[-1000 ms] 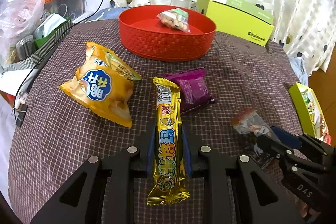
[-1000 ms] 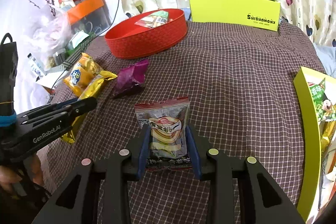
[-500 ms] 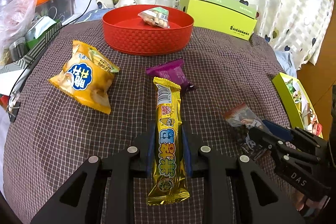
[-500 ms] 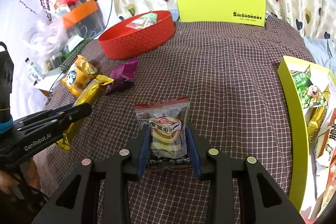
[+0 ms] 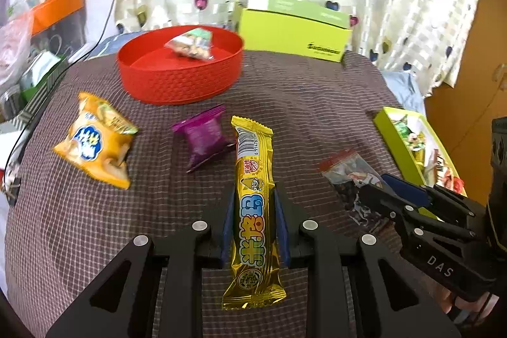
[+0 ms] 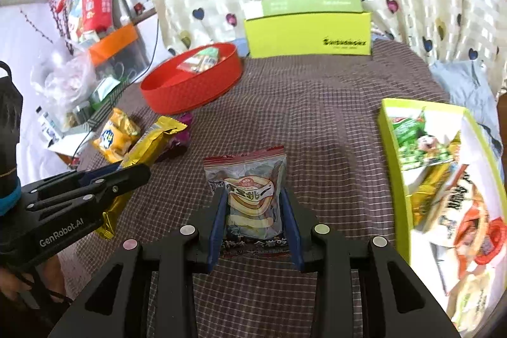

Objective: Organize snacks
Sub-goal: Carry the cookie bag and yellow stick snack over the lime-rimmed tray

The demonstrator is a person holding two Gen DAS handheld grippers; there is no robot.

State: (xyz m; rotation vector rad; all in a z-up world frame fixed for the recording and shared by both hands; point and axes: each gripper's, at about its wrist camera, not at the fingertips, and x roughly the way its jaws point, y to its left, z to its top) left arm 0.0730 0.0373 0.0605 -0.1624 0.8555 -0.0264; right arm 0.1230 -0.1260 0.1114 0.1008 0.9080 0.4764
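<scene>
On the far left of the checked tabletop (image 5: 317, 103) lies a puffy yellow snack bag (image 5: 95, 144), flat and untouched. Just right of it, a small purple packet (image 5: 202, 141) rests tilted, its corner close beside the tip of a long gold snack bar (image 5: 253, 205). Behind both, toward the heart-print curtain, stands a round red basket (image 5: 177, 84) with one clear bag of snacks (image 5: 190, 45) already inside, probably the collecting place.

The left tongs (image 5: 253, 220) are pinching the gold snack bar across its middle, blue pads (image 5: 228, 220) pressed on either long edge, so the bar points straight ahead and sticks out in front and behind. Gripping at the middle likely keeps it balanced for carrying.

Further right, the right tongs (image 6: 255, 224) are closed on a clear plum-candy pouch (image 6: 250, 189) with a red top strip, squeezing its lower half while the top stands free ahead of the fingertips. Whether either snack is lifted clear of the cloth cannot be told.

At the right edge lies an open lime-green box (image 6: 393, 167) holding several packets. A closed lime-green carton (image 6: 307, 34) stands at the back. Both held snacks seem bound for the basket or the box; which one cannot be told.
</scene>
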